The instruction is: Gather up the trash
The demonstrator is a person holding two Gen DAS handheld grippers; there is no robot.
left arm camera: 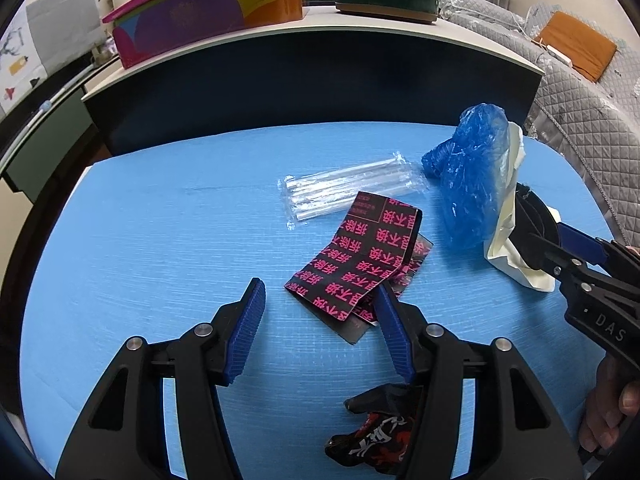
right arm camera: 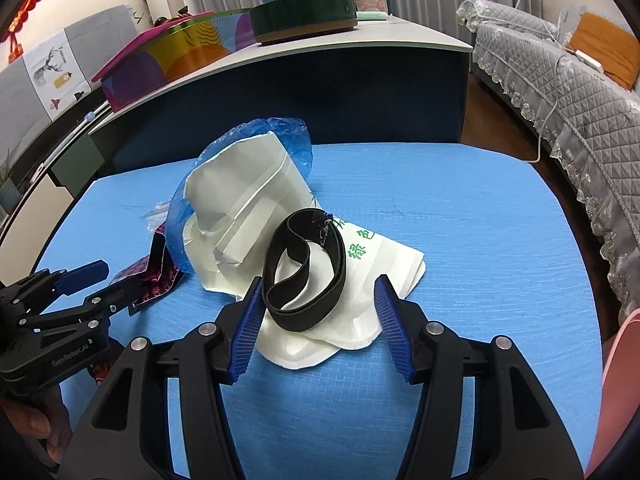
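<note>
The blue table [left arm camera: 140, 240] carried all the trash loose on its surface, so collection appeared to be at an early stage, with nothing visibly gathered or binned. No bin or trash receptacle was in view; the only containers seen were 2 boxes on the raised counter [left arm camera: 320, 32] behind, a multicoloured box [left arm camera: 208, 16] with its lid ajar and a dark green round box [right arm camera: 304, 12], their contents hidden. The white paper bag [right arm camera: 248, 208], crumpled and printed with green characters, lay at the right side of the table, its interior not visible, with a blue plastic bag [left arm camera: 472, 184] bunched against it. A black elastic band [right arm camera: 308, 272] rested on top of the paper bag. A black wrapper with pink characters [left arm camera: 356, 264] lay near the table's centre, a clear packet of straws [left arm camera: 348, 188] just beyond it, and a dark printed wrapper [left arm camera: 372, 436] at the near edge. The left claw [left arm camera: 320, 316] was spread wide and held nothing, 1 finger touching or overlapping the pink-lettered wrapper's near corner. The right claw [right arm camera: 320, 308] was likewise wide apart and empty, its fingers flanking the elastic band and the bag's lower edge; every item remained to be picked up.
</note>
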